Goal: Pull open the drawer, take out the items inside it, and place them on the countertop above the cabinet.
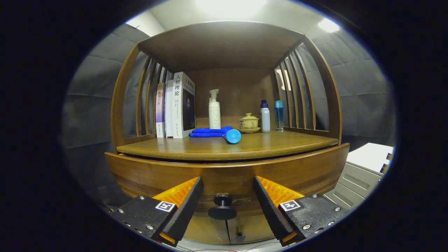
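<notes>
A wooden cabinet stands in front of me with its drawer (227, 171) front facing me, slightly out from under the countertop (266, 143). A dark round knob (222, 206) sticks out of the drawer front. My gripper (228, 190) is open, its two fingers on either side of the knob without touching it. The drawer's inside is hidden. On the countertop lie a folded blue cloth (210, 132) and a blue cylinder (233, 136) on its side.
At the back of the countertop stand several books (176, 105), a white pump bottle (214, 112), a yellow lidded cup (249, 122) and two small bottles (271, 117). Slatted wooden sides and a top panel enclose the shelf. A grey drawer unit (364, 171) stands to the right.
</notes>
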`<state>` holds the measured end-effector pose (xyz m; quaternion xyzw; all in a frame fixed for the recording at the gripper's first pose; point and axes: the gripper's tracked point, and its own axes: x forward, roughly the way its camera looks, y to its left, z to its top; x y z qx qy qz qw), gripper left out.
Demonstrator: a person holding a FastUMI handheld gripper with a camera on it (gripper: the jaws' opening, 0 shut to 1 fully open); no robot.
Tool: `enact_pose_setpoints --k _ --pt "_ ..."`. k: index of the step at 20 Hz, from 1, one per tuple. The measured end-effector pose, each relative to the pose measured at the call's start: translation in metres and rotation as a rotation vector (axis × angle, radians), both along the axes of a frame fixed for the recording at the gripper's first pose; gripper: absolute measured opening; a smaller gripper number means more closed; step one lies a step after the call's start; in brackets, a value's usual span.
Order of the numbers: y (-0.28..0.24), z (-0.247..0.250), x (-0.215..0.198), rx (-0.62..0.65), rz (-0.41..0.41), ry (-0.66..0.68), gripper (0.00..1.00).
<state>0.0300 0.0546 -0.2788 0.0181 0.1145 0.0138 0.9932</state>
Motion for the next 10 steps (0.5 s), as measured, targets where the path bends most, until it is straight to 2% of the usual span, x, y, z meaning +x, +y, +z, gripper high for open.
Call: enact_pose_setpoints --k 10 --pt "0.002 -0.003 0.02 0.003 -0.018 -0.019 0.93"
